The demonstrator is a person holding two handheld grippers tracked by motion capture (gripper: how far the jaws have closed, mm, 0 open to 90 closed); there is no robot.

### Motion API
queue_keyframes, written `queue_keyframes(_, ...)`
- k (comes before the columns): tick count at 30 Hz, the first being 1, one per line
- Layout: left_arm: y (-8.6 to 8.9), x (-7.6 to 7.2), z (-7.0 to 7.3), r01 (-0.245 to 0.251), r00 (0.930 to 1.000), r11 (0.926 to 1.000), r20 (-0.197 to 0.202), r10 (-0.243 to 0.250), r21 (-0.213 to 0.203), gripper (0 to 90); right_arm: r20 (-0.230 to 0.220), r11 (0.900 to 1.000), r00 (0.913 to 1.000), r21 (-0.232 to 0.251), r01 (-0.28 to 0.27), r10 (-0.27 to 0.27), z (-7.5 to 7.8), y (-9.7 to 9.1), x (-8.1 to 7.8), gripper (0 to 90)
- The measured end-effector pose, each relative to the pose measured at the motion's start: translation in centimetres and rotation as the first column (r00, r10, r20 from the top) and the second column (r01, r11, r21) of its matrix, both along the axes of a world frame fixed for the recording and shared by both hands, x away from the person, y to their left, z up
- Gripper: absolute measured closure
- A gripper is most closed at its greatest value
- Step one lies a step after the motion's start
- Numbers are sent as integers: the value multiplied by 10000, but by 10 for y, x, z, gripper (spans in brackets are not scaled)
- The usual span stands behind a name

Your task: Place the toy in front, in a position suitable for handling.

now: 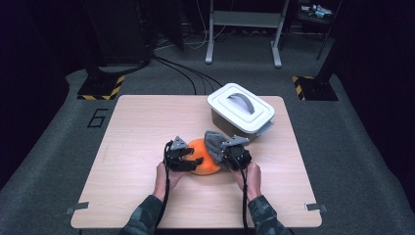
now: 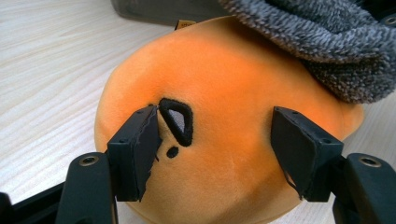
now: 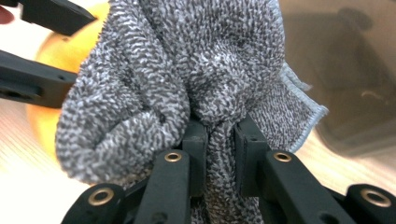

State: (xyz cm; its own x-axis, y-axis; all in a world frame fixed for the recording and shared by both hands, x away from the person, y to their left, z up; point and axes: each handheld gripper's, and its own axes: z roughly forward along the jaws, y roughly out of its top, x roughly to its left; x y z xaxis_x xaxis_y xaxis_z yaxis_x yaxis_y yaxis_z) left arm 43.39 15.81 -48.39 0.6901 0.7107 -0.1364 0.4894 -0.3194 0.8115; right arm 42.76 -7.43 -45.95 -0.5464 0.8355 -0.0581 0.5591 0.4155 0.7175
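A round orange plush toy (image 1: pixel 201 164) with a black stitched eye lies at the middle of the table (image 1: pixel 142 122). My left gripper (image 1: pixel 194 161) reaches it from the left. In the left gripper view its jaws (image 2: pixel 215 135) stand open astride the plush (image 2: pixel 229 88), and the left fingertip (image 2: pixel 149 126) rests by the eye. A grey terry cloth (image 1: pixel 214 141) drapes over the plush's right side. My right gripper (image 1: pixel 221 155) is shut on a bunched fold of that cloth (image 3: pixel 187 70), pinched between its pads (image 3: pixel 219 140).
A grey box with a white handled lid (image 1: pixel 241 108) stands behind the plush at the table's back right, close to the cloth. The person's forearms come in from the near edge. Bare wood lies to the left and front.
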Motion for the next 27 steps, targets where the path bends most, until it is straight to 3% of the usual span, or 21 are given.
queue_keyframes(3,-1,0,-1,45,10000,10000,68,-45,77,332,-433,9996,9988,-182,209,-217,-13,-9,3,777)
queue_keyframes(5,1,0,-2,20,10000,10000,-21,-21,-71,332,-995,9974,9942,-621,352,-412,-21,-14,6,777)
queue_keyframes(8,2,0,-2,47,10000,10000,67,-47,-75,332,-1393,9960,9892,-823,346,-458,-28,-20,5,776)
queue_keyframes(10,3,0,-3,99,9999,9997,68,-97,-221,332,-1162,9968,9921,-689,393,-472,-19,-25,3,777)
queue_keyframes(14,7,0,-6,69,10000,9989,-16,-70,-470,332,-286,9988,9994,453,193,-181,19,-28,-7,777)
queue_keyframes(15,8,-1,-6,63,10000,9990,-16,-64,-441,332,-242,9971,9997,765,17,1,28,-24,-8,777)
queue_keyframes(16,8,-1,-6,63,10000,9990,-16,-64,-441,332,-242,9971,9997,765,17,1,28,-24,-8,777)
queue_keyframes(17,8,-1,-6,68,10000,9990,-42,-70,-441,332,-298,9960,9989,826,-342,368,29,-11,-6,777)
queue_keyframes(19,8,0,-7,29,10000,9991,-53,-31,-433,333,-629,9975,9960,334,-617,637,16,3,-1,778)
queue_keyframes(21,7,-1,-8,64,9998,9985,-166,-73,-543,334,-683,9988,9964,30,-497,498,3,5,1,779)
queue_keyframes(23,4,-1,-9,84,10000,9990,1,-84,-448,335,-906,9990,9955,381,-251,285,-7,-3,2,779)
queue_keyframes(27,6,-2,-11,112,9999,9984,40,-110,-556,335,-1468,9993,9885,-141,343,-360,-31,-13,4,779)
